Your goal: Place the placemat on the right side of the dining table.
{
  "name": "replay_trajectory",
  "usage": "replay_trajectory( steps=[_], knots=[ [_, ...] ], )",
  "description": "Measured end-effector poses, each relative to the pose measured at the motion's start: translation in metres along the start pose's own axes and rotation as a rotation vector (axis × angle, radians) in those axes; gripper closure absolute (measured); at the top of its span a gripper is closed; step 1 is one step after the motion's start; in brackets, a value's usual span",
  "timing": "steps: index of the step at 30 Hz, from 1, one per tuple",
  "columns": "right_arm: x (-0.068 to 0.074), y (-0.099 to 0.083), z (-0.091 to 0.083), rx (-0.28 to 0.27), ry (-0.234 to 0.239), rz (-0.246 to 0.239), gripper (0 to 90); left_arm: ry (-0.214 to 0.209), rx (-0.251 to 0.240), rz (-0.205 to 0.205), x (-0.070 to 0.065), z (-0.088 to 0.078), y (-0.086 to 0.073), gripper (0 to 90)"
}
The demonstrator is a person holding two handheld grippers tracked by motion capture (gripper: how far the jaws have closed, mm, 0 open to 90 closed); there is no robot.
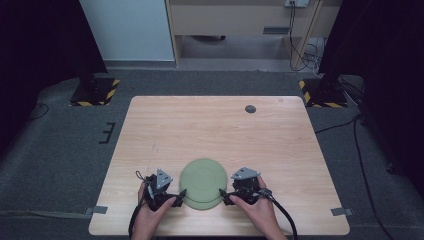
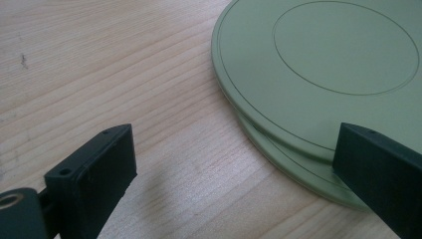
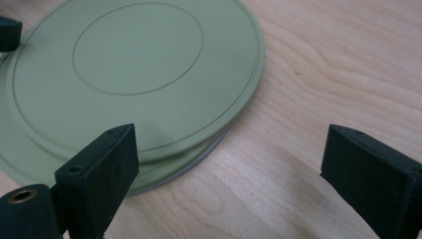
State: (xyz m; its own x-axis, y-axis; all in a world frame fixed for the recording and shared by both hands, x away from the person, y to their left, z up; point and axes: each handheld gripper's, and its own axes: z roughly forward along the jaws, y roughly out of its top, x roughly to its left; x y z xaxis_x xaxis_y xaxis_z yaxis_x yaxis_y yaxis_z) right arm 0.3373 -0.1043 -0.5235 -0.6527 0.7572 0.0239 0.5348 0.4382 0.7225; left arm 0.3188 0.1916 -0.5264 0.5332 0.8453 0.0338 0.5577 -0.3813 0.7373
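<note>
Pale green round plates (image 1: pixel 202 180) lie stacked near the table's front edge, the top plate (image 2: pixel 323 59) shifted a little off the lower one (image 2: pixel 298 174). My left gripper (image 1: pixel 179 196) sits at the stack's left rim, open. In the left gripper view its jaws (image 2: pixel 236 134) straddle the rim, one over bare wood, one over the plates. My right gripper (image 1: pixel 225 196) is at the stack's right rim, open as well. In the right gripper view its jaws (image 3: pixel 232 133) span the edge of the top plate (image 3: pixel 134 55). Nothing is gripped.
The wooden table (image 1: pixel 215 125) carries a small dark round disc (image 1: pixel 250 108) near its far edge. Grey tape tabs (image 1: pixel 99 210) mark the front corners. Stands with hazard-striped bases (image 1: pixel 95 92) rest on the floor beyond the far corners.
</note>
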Motion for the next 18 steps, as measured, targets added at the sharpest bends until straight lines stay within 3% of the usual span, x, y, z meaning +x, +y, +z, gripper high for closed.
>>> replay_trajectory(
  steps=[8, 12, 18],
  knots=[
    [0.0012, 0.0027, 0.0046, -0.013, -0.028, -0.011, 6.0, 0.009, -0.005, -0.001, 0.0004, 0.0017, 0.0016, 1.3],
    [0.0015, 0.0011, 0.0030, -0.004, -0.013, -0.014, 8.3, -0.011, -0.004, -0.002, -0.0012, 0.0004, -0.0006, 2.8],
    [0.0022, 0.0020, 0.0055, 0.006, -0.014, -0.013, 6.4, -0.008, 0.000, -0.010, 0.0002, 0.0033, 0.0004, 0.2]
  ],
)
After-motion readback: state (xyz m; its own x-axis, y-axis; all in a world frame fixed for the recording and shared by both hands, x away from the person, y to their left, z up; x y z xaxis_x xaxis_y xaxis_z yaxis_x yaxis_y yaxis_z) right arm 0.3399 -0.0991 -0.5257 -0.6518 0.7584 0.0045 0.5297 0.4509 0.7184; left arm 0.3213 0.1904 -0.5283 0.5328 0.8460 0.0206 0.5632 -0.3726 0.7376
